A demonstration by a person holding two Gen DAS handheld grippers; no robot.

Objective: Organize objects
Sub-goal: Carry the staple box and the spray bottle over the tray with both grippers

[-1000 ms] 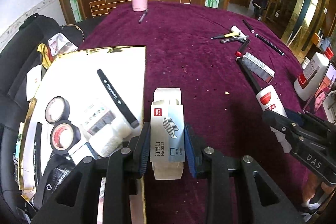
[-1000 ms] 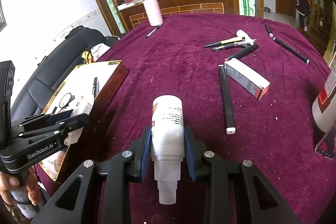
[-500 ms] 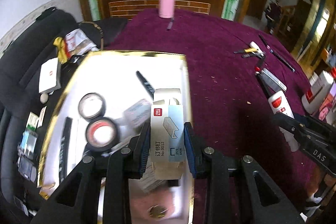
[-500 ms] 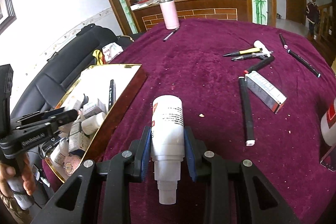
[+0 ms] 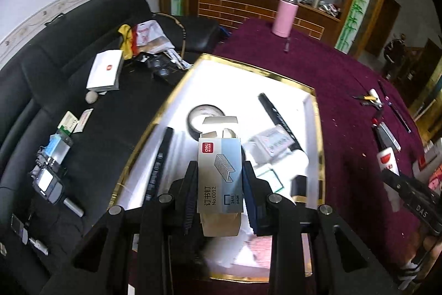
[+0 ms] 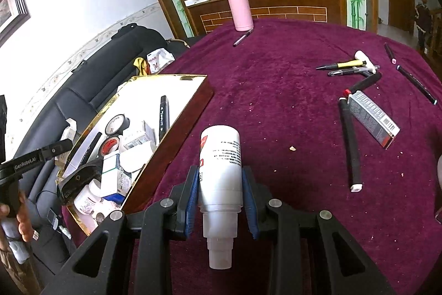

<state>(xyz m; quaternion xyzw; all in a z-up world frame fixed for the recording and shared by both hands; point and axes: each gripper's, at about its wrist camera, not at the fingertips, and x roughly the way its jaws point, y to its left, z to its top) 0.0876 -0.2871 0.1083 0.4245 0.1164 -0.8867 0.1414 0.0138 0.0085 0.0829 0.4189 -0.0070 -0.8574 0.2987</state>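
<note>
Between the blue-padded fingers of the left gripper (image 5: 219,192): one grey cardboard staple box (image 5: 220,179) with a red corner label, clamped by its long sides, top flap open, held above the gold-rimmed white tray (image 5: 258,68). Jaws stand narrow, pads pressed on the box.

Between the blue-padded fingers of the right gripper (image 6: 221,195): one white plastic bottle (image 6: 220,165) with printed black text, gripped by its body, neck end toward the camera, base pointing away; held over the purple velvet tablecloth (image 6: 290,112). Jaws narrow, pads tight on the bottle.

Just beyond and beneath the left gripper, inside the tray: a black marker pen (image 5: 279,118) lying diagonally to the right, a roll of black tape (image 5: 204,116) directly ahead, a second long black pen (image 5: 160,156) along the left wall, and small white cartons to the right, blurred.

Left of the right gripper: the same tray, its wooden side wall facing the bottle, crowded at the near end with small boxes and a red-cored tape roll (image 6: 110,145).

Right of the right gripper, well apart: a grey printed carton (image 6: 373,118), long black markers beside it, and a cluster of pens (image 6: 348,67) farther out.

Farthest ahead: a pink cylindrical flask (image 6: 239,10) standing upright at the table's far edge, one pen lying just beside it.
</note>
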